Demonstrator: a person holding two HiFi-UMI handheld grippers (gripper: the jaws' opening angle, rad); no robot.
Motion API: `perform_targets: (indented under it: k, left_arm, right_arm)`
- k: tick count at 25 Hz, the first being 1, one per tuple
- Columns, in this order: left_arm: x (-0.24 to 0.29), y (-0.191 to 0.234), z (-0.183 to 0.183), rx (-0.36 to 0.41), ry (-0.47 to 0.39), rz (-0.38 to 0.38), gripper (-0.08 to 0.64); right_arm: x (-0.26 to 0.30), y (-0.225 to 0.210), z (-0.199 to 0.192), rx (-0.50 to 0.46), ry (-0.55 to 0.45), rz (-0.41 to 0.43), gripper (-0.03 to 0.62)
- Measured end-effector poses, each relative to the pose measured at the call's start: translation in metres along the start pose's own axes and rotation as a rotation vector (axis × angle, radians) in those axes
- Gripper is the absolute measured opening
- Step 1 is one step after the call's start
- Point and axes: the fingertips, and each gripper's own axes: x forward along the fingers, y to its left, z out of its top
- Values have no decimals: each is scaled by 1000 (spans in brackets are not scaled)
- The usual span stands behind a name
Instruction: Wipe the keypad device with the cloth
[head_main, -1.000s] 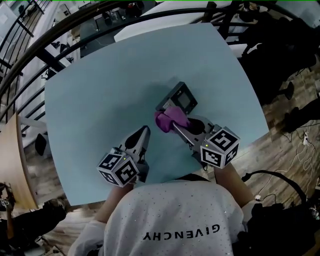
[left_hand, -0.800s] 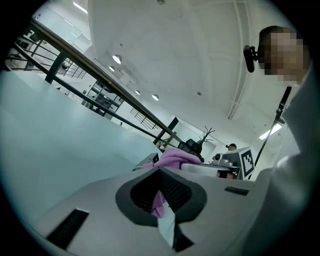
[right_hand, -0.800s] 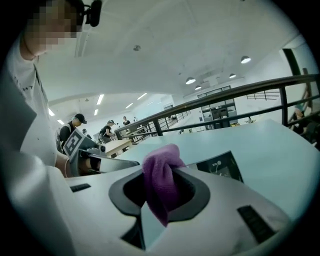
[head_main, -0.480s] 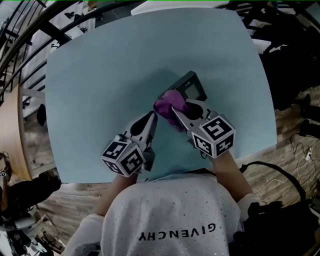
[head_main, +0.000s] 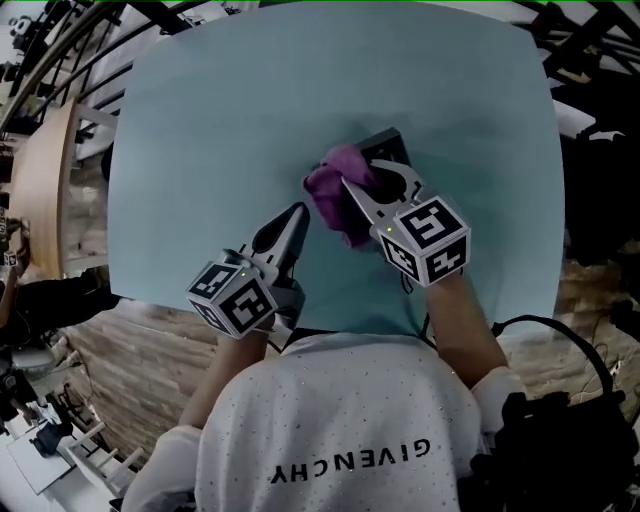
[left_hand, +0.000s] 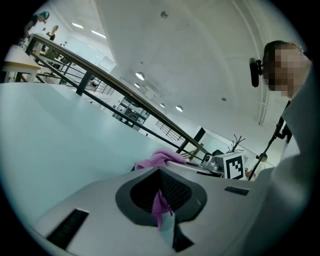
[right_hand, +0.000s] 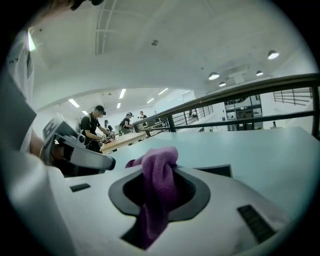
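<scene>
Pinching a bunched purple microfibre cloth (head_main: 330, 186) between jaws closed firmly on it, the right gripper (head_main: 358, 184) points forward and slightly left across the pale blue-green tabletop (head_main: 220, 110), with its black-and-white marker cube at the end nearest the person. In the right gripper view the cloth fills the gap between the jaws, bulging above them in a rounded wad and hanging below in a narrow fold. The cloth lies on the near left part of the dark, flat, rectangular keypad device (head_main: 390, 148), which sits on the table a little right of centre, towards the far side. In the head view only the device's far corner shows past the cloth and the jaws, and its keys cannot be made out. The left gripper (head_main: 297, 215) is lower left of the cloth and nearer the person, angled forward and to the right so that its tip comes just beside the cloth's near left edge. Its jaws stand together with only a thin slit between them. In the left gripper view a sliver of purple and a bit of table show in that slit, and whether the tips nip any cloth cannot be told. A white, dotted shirt (head_main: 350, 430) with dark lettering fills the bottom of the head view, and a black metal railing (right_hand: 240, 90) runs beyond the table's far edge.
</scene>
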Motion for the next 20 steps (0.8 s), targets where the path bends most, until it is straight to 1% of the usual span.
perform_targets:
  k: [2,6,10,14,17,20]
  left_arm:
    - [-3,-2,-4,-4,-14,30,5]
    - [-12,-7,-10,2,-32,85,5]
    - [-20,-4,-15,14,-52,140,5]
    - [-24,2,-13,4,-77,167,5]
    - [-28,0,-17,-16,-87,185,5]
    - [-28,0,-21,-19,-85,192,5]
  right_arm:
    - [-5,-10,0,18,-16,0,78]
    - [-18,-30,0,49,-51,-24,78]
    - [-26,-49,-1,75,-76,-44,78]
    - [-36,-69,0,103,-105,-93,78]
    - [-47,-86,-8,128,-106,-145,81]
    - [-49,-100,-16,194,-105,-174,81]
